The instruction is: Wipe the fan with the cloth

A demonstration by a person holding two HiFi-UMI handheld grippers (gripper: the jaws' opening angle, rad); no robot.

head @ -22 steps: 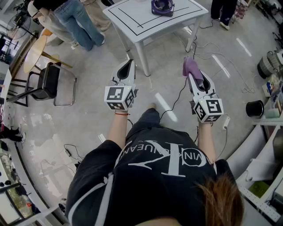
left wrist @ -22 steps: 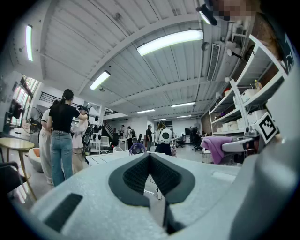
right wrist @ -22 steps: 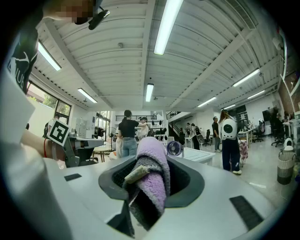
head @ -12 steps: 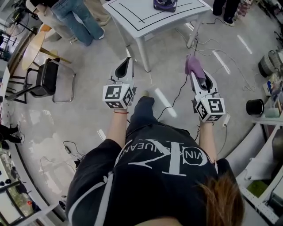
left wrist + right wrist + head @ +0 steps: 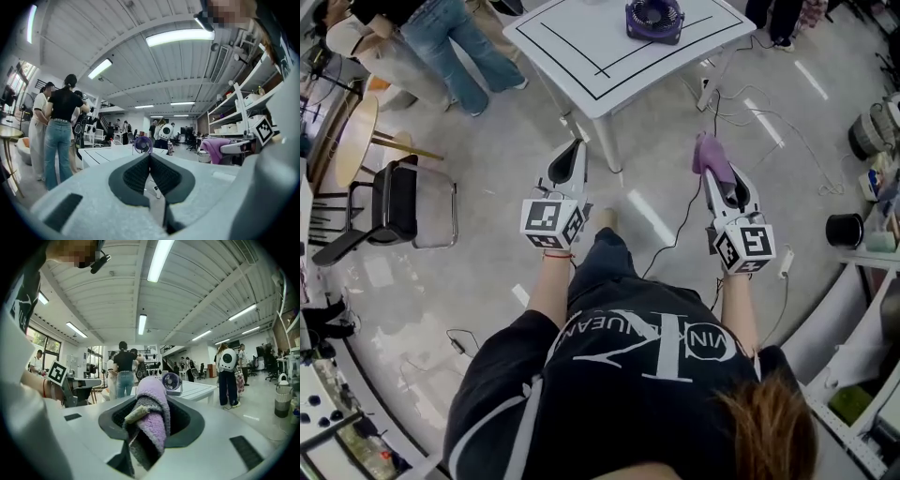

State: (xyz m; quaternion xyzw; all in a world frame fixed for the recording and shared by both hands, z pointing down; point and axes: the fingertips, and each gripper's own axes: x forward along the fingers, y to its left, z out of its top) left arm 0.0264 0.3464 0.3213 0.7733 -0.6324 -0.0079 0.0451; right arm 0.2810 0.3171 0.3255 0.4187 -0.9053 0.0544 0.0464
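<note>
A small purple fan [image 5: 653,19] stands on the white table [image 5: 581,47] ahead of me; it also shows as a small fan [image 5: 171,381] in the right gripper view and as a distant fan [image 5: 142,144] in the left gripper view. My right gripper [image 5: 714,161] is shut on a purple cloth [image 5: 711,156], whose folded wad [image 5: 152,420] fills the jaws. My left gripper [image 5: 568,152] is shut and holds nothing; its pads [image 5: 161,176] meet. Both grippers point level toward the table, well short of it, over the floor.
People stand left of the table [image 5: 450,47] and behind it [image 5: 228,376]. A black chair [image 5: 398,202] and a round wooden table [image 5: 356,136] are at the left. Cables [image 5: 769,131] trail over the floor at the right. Shelving and a black pot [image 5: 842,230] line the right side.
The view has shifted: the table and fan now sit lower and nearer in the head view, so I have stepped toward them. Both grippers keep their pose and grip.
</note>
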